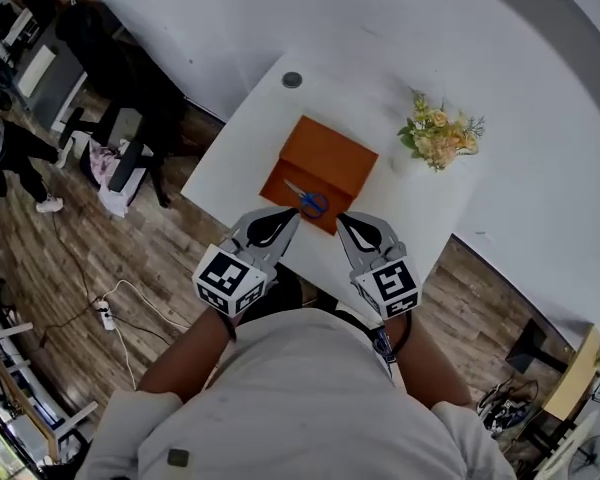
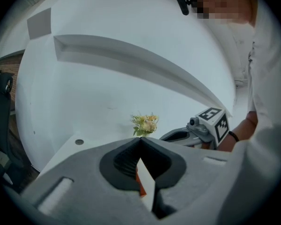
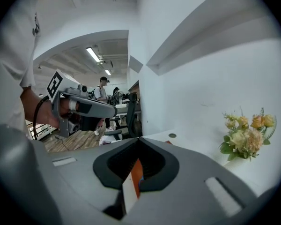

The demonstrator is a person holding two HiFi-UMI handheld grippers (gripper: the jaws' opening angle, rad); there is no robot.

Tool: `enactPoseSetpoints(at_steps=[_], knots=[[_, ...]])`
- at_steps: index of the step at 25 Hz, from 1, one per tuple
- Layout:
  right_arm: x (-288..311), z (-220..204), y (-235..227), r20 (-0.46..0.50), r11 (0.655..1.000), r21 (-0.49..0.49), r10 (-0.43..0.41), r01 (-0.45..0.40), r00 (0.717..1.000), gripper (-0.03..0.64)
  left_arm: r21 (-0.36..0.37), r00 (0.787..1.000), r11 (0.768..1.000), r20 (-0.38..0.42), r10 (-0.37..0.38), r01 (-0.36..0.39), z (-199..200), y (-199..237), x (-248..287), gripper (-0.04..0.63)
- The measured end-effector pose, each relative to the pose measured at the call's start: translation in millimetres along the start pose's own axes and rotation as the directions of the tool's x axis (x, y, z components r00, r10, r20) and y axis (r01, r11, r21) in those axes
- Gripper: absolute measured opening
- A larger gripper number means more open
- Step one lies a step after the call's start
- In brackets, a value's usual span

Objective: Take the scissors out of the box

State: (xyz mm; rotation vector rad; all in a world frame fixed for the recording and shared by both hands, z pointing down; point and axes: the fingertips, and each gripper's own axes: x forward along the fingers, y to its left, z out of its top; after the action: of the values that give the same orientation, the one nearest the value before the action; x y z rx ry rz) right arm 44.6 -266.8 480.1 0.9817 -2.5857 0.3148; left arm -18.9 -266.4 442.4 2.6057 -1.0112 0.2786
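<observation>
1. Two grippers hang over the near edge of the white table [image 1: 240,158]. The left gripper [image 1: 283,223] has its jaws pressed together with nothing in them. The right gripper [image 1: 350,226] is the same: jaws together, holding nothing.
2. The scissors [image 1: 307,199] lie inside the orange box [image 1: 330,158], at its near end. They are not out yet.
3. They lie just past the tips of both grippers, a bit farther away and between the two. The left gripper looks a tiny bit nearer.
4. Their long line runs from far-left to near-right. The blades point far and left. The blue handles sit at the near end, closest to the grippers.
5. I think the jaws must open before either one can grab.
</observation>
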Motion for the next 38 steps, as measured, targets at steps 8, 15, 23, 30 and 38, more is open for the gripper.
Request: enactPoseSetpoints(at_steps=[8, 15, 23, 30, 38], knots=[[60, -36, -2, -0.147, 0.999, 0.023, -0.023, 0.027, 0.989, 0.052, -0.031, 0.995, 0.997, -0.074, -0.07, 0.068, -28, 54, 6, 0.005], [100, -87, -3, -0.331, 0.999, -0.017, -0.043, 0.04, 0.943, 0.098, -0.049, 0.984, 0.991, -0.118, -0.133, 0.128, -50, 82, 10, 0.004], [135, -134, -6, -0.495, 0.993, -0.114, -0.077, 0.023, 0.865, 0.106, -0.064, 0.966, 0.981, -0.174, -0.19, 0.181, -76, 102, 23, 0.005], [159, -168, -10, -0.606, 0.993, -0.118, -0.068, -0.005, 0.792, 0.106, -0.083, 0.954, 0.975, -0.205, -0.218, 0.205, -92, 116, 34, 0.005], [171, -210, -21, -0.714, 0.993, -0.118, -0.068, -0.024, 0.697, 0.109, -0.106, 0.951, 0.972, -0.209, -0.226, 0.208, -101, 131, 45, 0.005]])
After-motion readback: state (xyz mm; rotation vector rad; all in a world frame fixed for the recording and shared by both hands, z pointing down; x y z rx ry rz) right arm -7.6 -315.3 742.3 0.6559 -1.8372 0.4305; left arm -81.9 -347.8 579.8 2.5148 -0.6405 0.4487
